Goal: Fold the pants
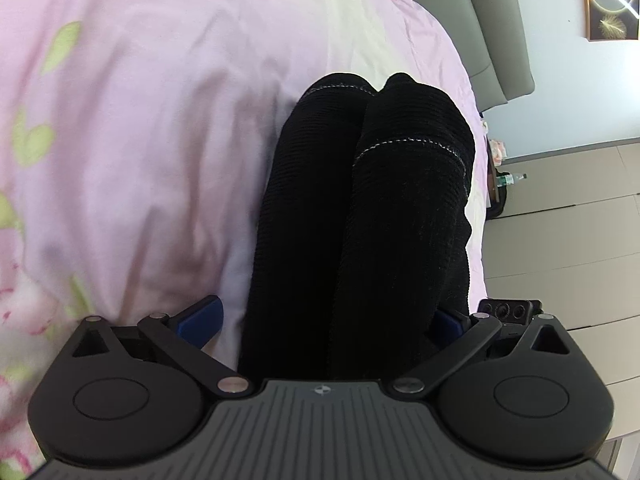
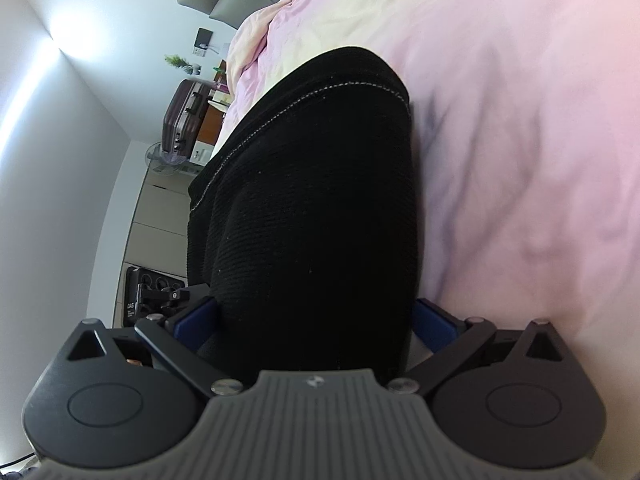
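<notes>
The black ribbed pants (image 1: 360, 200) lie folded into a long bundle on the pink bedcover (image 1: 140, 140), white stitched hems at the far end. My left gripper (image 1: 324, 322) straddles the near end of the bundle with its jaws wide. Its left blue finger (image 1: 200, 320) stands clear of the cloth and its right one is at the fabric's edge. In the right wrist view the pants (image 2: 312, 200) fill the gap of my right gripper (image 2: 314, 322). That gripper is also spread wide, a blue finger (image 2: 196, 322) on each side of the bundle, not squeezing it.
The bed's edge runs close beside the pants, with tiled floor (image 1: 560, 240) beyond. A grey headboard (image 1: 496, 32) stands at the far end. A dark suitcase (image 2: 184, 116), a fan and a small plant are by the wall. Part of the other gripper's black body (image 2: 148, 292) shows beside me.
</notes>
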`<state>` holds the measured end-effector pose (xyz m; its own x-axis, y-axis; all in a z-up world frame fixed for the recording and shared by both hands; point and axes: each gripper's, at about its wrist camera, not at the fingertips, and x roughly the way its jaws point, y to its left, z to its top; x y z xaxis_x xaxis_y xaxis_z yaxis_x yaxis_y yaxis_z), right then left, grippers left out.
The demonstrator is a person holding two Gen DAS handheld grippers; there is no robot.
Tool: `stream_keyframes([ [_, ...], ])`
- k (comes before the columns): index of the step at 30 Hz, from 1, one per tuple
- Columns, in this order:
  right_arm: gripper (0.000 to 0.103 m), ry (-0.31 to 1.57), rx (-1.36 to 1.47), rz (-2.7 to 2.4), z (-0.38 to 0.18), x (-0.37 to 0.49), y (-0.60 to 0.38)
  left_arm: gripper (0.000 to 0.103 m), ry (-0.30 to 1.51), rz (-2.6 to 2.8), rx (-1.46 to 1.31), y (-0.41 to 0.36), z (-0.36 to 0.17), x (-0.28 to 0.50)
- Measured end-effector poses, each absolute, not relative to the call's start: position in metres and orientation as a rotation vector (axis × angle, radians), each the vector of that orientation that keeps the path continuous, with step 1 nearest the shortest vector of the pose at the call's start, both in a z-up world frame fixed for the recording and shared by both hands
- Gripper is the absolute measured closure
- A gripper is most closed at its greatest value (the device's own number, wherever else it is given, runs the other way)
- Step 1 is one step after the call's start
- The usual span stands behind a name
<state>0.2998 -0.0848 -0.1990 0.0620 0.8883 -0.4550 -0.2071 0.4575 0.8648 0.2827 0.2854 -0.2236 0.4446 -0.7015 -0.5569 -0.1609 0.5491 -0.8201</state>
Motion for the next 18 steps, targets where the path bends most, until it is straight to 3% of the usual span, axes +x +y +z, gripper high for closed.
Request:
stream_keyframes([
  [18, 0.005, 1.218, 0.747, 0.996, -0.217, 0.306, -0.070, 0.000, 1.042, -0.460, -0.926, 0.256, -0.230, 0.298],
])
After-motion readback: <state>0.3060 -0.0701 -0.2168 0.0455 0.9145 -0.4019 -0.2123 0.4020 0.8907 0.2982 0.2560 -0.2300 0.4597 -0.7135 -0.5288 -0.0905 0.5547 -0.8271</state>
